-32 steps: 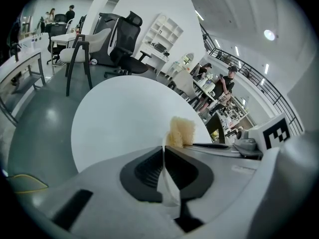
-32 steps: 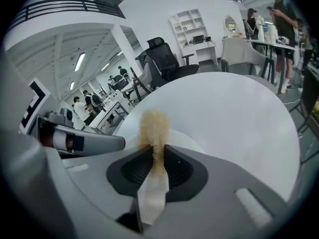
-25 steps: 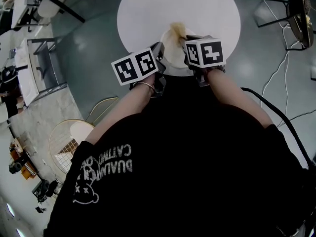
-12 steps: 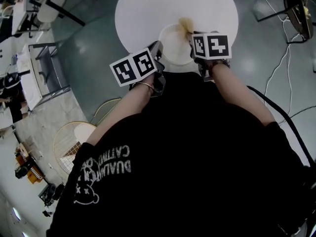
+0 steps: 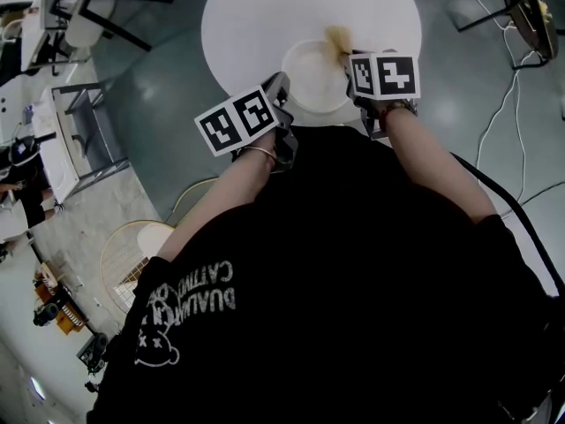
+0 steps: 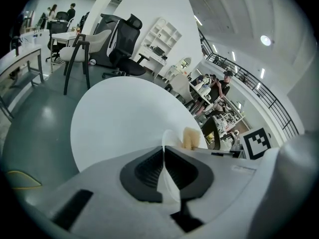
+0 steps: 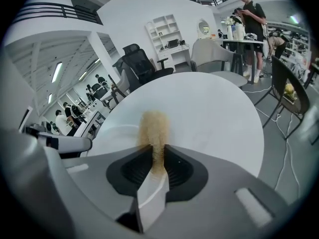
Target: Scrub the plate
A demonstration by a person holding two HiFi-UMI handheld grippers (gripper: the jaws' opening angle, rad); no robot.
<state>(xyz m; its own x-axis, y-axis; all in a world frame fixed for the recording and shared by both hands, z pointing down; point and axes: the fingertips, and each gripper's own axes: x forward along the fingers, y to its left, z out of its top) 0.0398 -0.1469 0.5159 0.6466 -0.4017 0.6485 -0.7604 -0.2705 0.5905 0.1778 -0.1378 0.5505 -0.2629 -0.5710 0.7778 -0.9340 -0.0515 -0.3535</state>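
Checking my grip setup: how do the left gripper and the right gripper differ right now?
The left gripper is shut on the rim of the white plate; the right gripper is shut on a tan sponge. The left gripper sits at the plate's near left edge, the right gripper at its right edge. Both are shut and angled down over the table.
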